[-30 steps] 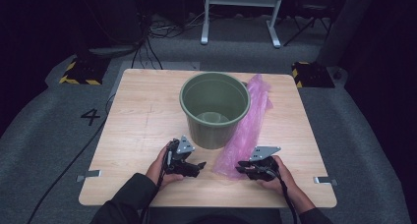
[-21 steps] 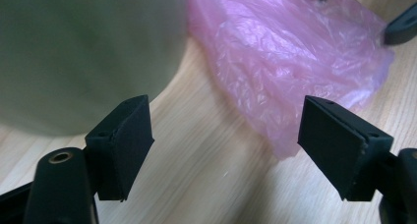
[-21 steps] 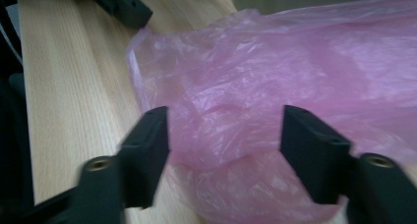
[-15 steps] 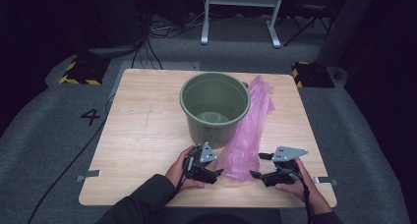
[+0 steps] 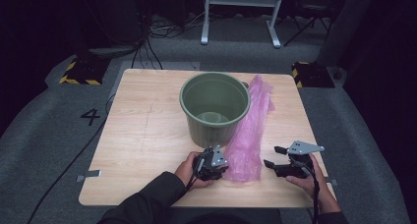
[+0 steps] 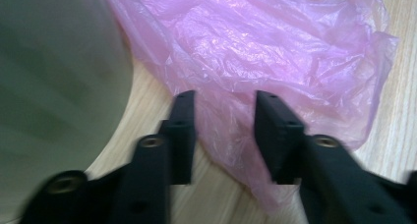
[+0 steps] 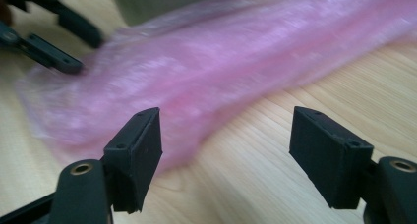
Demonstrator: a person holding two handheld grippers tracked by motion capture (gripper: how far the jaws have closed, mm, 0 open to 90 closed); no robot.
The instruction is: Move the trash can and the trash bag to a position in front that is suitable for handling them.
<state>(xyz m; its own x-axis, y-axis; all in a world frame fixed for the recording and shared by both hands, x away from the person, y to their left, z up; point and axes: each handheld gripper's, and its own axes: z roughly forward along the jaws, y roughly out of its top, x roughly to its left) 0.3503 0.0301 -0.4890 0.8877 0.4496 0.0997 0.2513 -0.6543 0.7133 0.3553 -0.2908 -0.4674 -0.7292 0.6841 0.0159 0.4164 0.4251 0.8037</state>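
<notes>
A long pink plastic bag (image 5: 251, 130) lies on the table, along the right side of a green bucket (image 5: 211, 130). My left gripper (image 5: 223, 167) sits at the bag's near left corner. In the left gripper view the bag's (image 6: 275, 42) thin edge lies between the jaws of that gripper (image 6: 224, 98). The jaws have just been closing, a gap still shows and the pads do not press. My right gripper (image 5: 273, 156) hovers just right of the bag. Its jaws (image 7: 226, 118) opened wide, then closed slightly, with bare wood between them and the bag (image 7: 206, 62) ahead.
The wooden table (image 5: 147, 135) has open surface left of the bucket, whose wall (image 6: 54, 71) stands close on the left gripper's left. A person's hands and dark sleeves come in at the near edge. Grey carpet, cables and a stand's legs lie beyond.
My left gripper moved right to the bag's near corner and narrowed its jaws. My right gripper let go of the bag, opened and drew off to the right.
</notes>
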